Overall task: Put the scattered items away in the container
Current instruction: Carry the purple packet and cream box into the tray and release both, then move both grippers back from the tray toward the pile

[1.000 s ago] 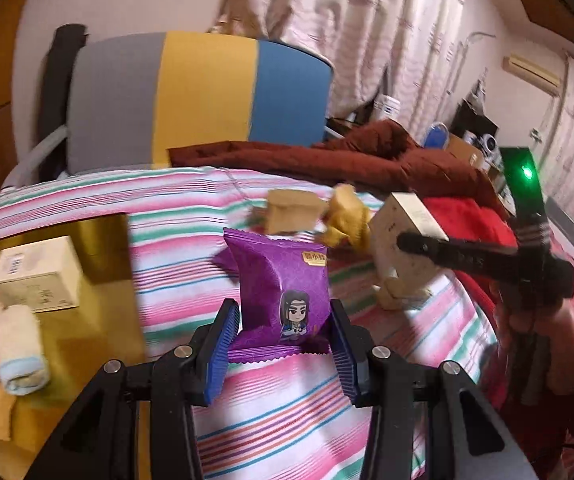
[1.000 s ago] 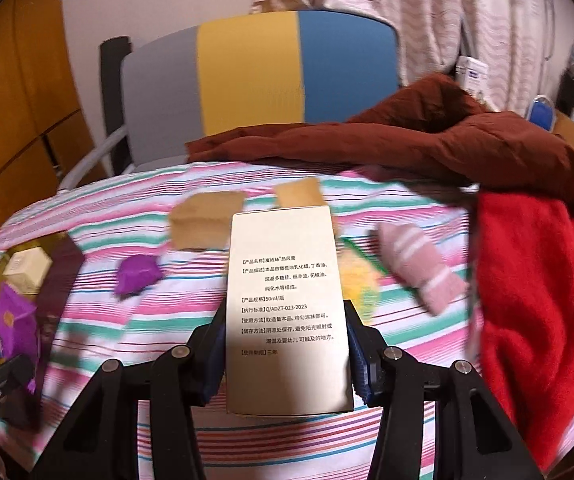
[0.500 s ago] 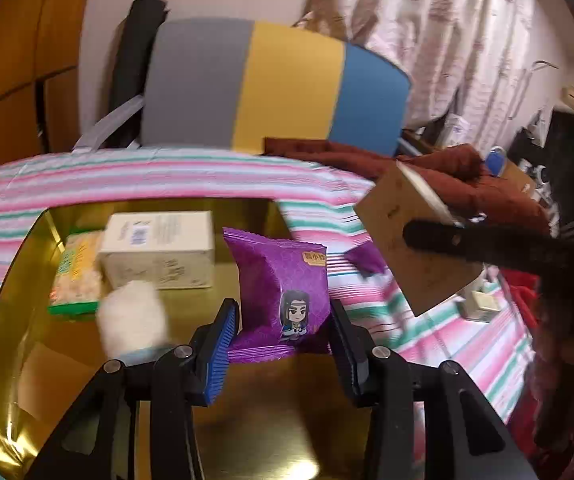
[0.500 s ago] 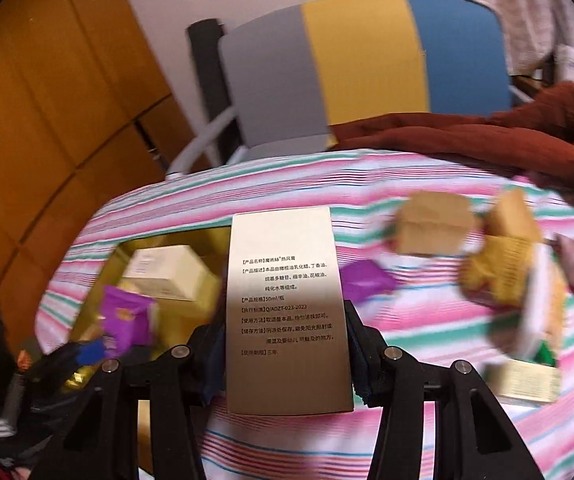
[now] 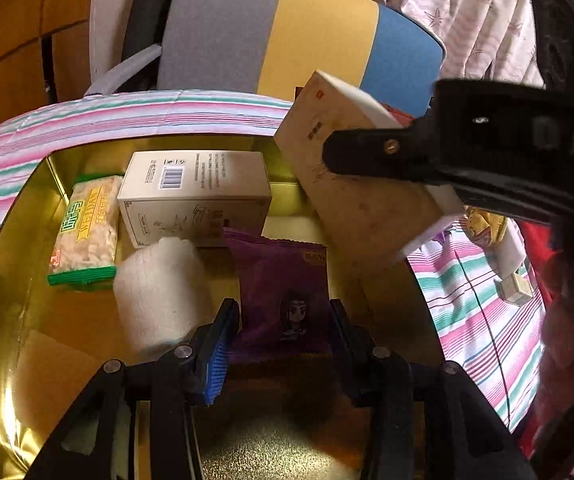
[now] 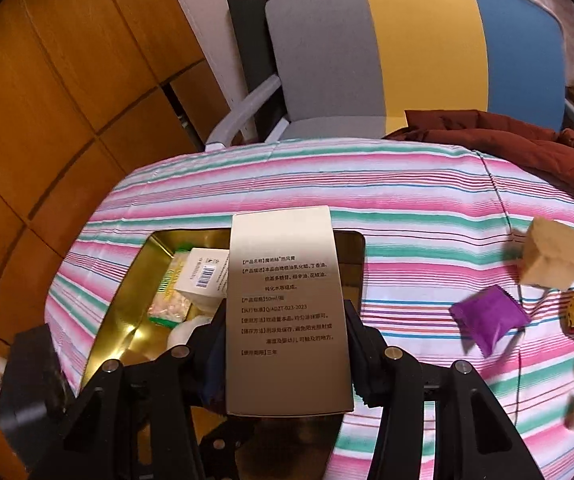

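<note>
Both loads hang over the gold container (image 5: 11,248), which sits on the striped cover (image 6: 407,184); left gripper (image 5: 285,334) is clamped on the purple snack packet (image 5: 283,280), right gripper (image 6: 285,340) on the tall printed box (image 6: 285,304). Already inside, left to right: green rice-cracker pack (image 5: 87,232), rolled white cloth (image 5: 159,284), barcoded white box (image 5: 195,196). Judgement: set the packet on bare floor right of the cloth; the tall box needs laying flat, or it leans on the white box; grippers crowd each other, so release one at a time. Right, outside: small purple packet (image 6: 487,316), tan blocks (image 6: 553,256) remaining.
</note>
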